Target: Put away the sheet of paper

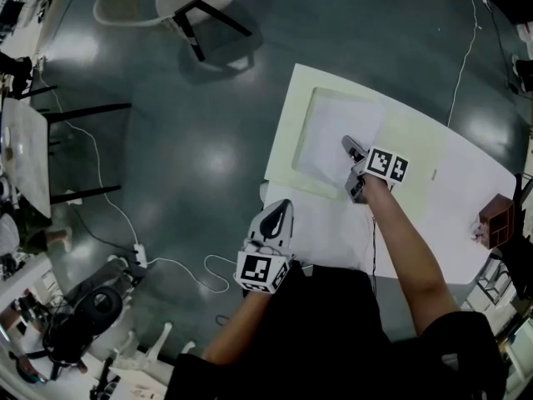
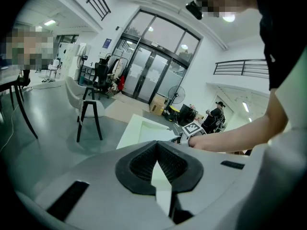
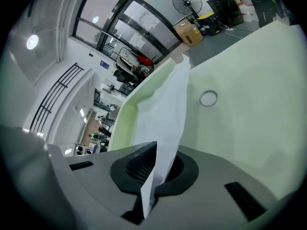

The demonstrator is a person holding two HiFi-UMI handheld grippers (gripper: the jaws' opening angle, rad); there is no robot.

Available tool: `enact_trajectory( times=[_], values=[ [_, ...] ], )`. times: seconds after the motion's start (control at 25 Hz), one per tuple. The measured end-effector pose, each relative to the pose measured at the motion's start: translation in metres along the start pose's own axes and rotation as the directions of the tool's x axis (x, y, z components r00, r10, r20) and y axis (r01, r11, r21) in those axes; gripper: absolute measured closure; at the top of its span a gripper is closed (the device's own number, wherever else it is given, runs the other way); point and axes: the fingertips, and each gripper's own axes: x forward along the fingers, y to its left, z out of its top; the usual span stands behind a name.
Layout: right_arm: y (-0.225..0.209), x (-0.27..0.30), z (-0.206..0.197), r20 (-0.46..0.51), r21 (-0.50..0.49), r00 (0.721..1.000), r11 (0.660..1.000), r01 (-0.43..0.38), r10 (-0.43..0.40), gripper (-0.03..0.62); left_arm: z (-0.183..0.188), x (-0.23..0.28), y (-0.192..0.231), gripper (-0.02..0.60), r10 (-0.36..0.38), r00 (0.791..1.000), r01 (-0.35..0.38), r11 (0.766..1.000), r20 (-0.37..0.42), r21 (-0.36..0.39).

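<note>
Nearest in the head view is the person's dark-clad torso [image 1: 333, 348] at the bottom. Just above it, the left gripper [image 1: 277, 217] hangs at the near edge of the white table [image 1: 466, 190], shut and empty. Toward the centre, the right gripper [image 1: 354, 152] pinches the sheet of paper [image 1: 333, 136], which lies over the recess of the pale green case [image 1: 287, 132]. In the left gripper view its jaws meet at the tips with nothing between them, and the case sits beyond at mid-frame. In the right gripper view the jaws are clamped on the sheet's near edge. The sheet rises away from them toward the upper centre, with the case's flat side and a small ring [image 3: 208, 98] to its right. The sheet looks floppy, so it probably wants a slow lowering. Its edges should be squared to the recess walls, and the pinch should let go only once it lies flat.
</note>
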Motion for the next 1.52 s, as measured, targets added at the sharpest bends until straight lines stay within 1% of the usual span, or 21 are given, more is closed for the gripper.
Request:
enact_trajectory(
  times=[0.08,0.28,0.48,0.72,0.96,1.12,1.36,1.52],
  values=[
    [0.002,0.003,0.000,-0.003,-0.009,1.000,1.000,0.000,0.000,0.595,-0.002,0.000,0.002,0.578,-0.003,1.000,0.003,1.000,-0.005,-0.002],
    [0.010,0.012,0.003,-0.013,-0.089,1.000,0.996,0.015,-0.017,0.595,0.000,-0.001,0.010,0.578,0.000,1.000,0.000,1.000,0.001,-0.017],
    [0.020,0.022,0.001,-0.016,-0.086,1.000,0.996,0.001,-0.003,0.595,0.002,-0.001,0.019,0.578,-0.006,1.000,0.007,1.000,0.016,-0.019],
    [0.023,0.030,-0.001,-0.025,-0.088,1.000,0.996,0.000,-0.002,0.595,0.007,-0.001,0.031,0.578,0.020,0.999,-0.019,0.999,0.032,-0.031],
    [0.027,0.037,-0.002,-0.034,-0.086,0.999,0.996,-0.017,0.014,0.594,0.005,-0.005,0.035,0.578,0.021,0.999,-0.020,0.999,0.032,-0.028],
    [0.029,0.041,-0.002,-0.039,-0.092,0.999,0.995,-0.032,0.029,0.594,-0.003,-0.010,0.032,0.578,0.010,1.000,-0.010,1.000,0.022,-0.024],
    [0.037,0.049,-0.006,-0.022,-0.067,0.998,0.996,-0.058,0.056,0.594,-0.007,-0.019,0.036,0.578,0.011,1.000,-0.010,0.999,0.024,-0.049],
    [0.043,0.055,-0.007,-0.016,-0.079,0.998,0.995,-0.062,0.061,0.594,-0.010,-0.027,0.042,0.578,0.000,1.000,0.001,0.999,0.021,-0.047]
  ],
)
